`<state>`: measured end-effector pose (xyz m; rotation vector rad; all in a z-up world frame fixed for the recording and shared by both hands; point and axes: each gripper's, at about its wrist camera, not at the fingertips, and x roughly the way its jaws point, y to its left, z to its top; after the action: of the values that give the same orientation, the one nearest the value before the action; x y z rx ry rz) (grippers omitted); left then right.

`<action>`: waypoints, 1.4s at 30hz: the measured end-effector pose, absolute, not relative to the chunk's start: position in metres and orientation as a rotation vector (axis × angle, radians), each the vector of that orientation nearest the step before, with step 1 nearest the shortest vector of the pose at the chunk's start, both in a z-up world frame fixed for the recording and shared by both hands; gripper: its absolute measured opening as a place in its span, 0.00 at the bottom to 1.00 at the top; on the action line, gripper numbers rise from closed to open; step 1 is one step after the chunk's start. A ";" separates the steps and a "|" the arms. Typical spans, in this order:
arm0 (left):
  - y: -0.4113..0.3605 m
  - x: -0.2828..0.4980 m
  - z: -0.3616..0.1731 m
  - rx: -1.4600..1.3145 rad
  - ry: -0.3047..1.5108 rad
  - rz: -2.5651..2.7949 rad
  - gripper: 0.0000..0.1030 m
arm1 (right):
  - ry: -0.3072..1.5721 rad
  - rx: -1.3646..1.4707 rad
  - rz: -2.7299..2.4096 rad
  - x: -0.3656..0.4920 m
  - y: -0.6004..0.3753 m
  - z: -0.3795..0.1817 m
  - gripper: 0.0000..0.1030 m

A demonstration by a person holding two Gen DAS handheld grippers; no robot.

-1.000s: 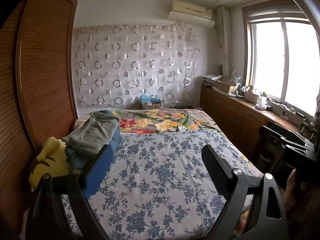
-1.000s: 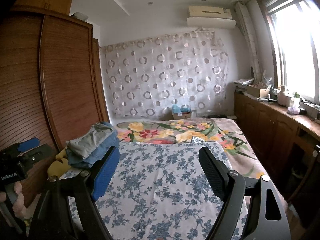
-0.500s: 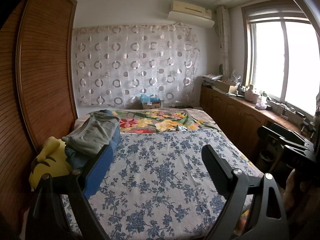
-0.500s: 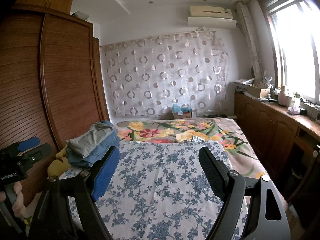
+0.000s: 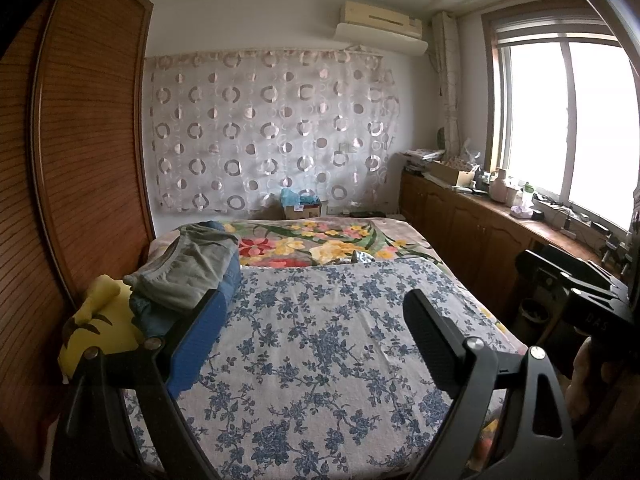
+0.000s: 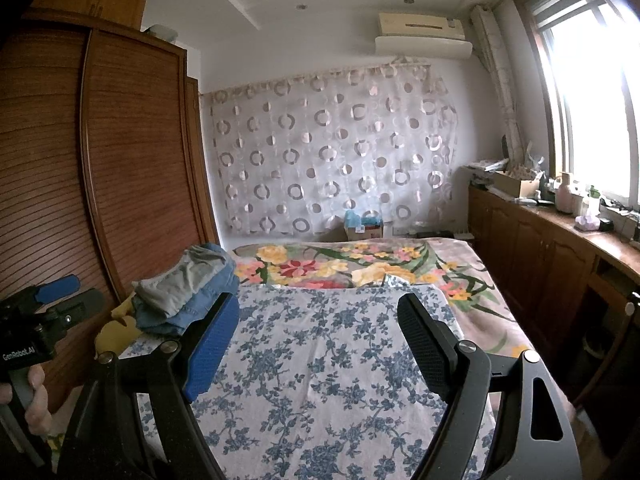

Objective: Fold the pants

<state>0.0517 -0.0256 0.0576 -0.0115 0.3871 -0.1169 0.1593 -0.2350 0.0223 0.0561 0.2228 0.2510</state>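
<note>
Both grippers hang in the air over the foot of the bed, holding nothing. The left gripper (image 5: 316, 320) has its jaws spread wide, one finger faced with a pebbled blue pad (image 5: 200, 344), the other matte black rubber. The right gripper (image 6: 318, 328) is spread just as wide, with the same blue and black pairing.

The bed wears a soft white sheet (image 5: 320, 352) printed with blue flower sprays, lying flat with faint creases. Past it, toward twelve o'clock, a plush blanket (image 5: 320, 240) shows big yellow and red blooms.

The pants (image 5: 188, 272) sit at about ten o'clock on the bed's far left edge: a slumped stack of folded cloth, grey-green cotton on top, blue denim (image 6: 208, 300) beneath. Just beside the stack, nearer the wardrobe, a rounded yellow plush toy (image 5: 96, 332) pokes out.

A ribbed brown wooden wardrobe (image 6: 120, 184) fills nine o'clock. A gauzy curtain (image 5: 272, 136) dotted with rings hangs at twelve, and a glossy wooden cabinet (image 6: 552, 256) runs along three o'clock under the bright window.
</note>
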 end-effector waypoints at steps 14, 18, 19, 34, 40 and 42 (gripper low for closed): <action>-0.025 0.051 0.057 -0.010 0.388 -0.120 0.88 | 0.228 0.059 0.254 0.159 -0.234 0.021 0.81; -0.025 0.051 0.057 -0.013 0.388 -0.118 0.88 | 0.228 0.059 0.252 0.159 -0.234 0.022 0.81; -0.026 0.051 0.057 -0.011 0.387 -0.116 0.88 | 0.228 0.060 0.254 0.158 -0.234 0.023 0.81; -0.025 0.049 0.058 -0.013 0.379 -0.119 0.88 | 0.228 0.060 0.249 0.158 -0.233 0.023 0.81; -0.023 0.047 0.059 -0.012 0.376 -0.120 0.88 | 0.227 0.063 0.248 0.157 -0.234 0.023 0.81; -0.023 0.047 0.059 -0.015 0.378 -0.121 0.88 | 0.227 0.063 0.248 0.157 -0.234 0.023 0.81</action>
<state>0.0470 -0.0227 0.0588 -0.0145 0.3775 -0.1213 0.1572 -0.2336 0.0230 0.0634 0.2274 0.2483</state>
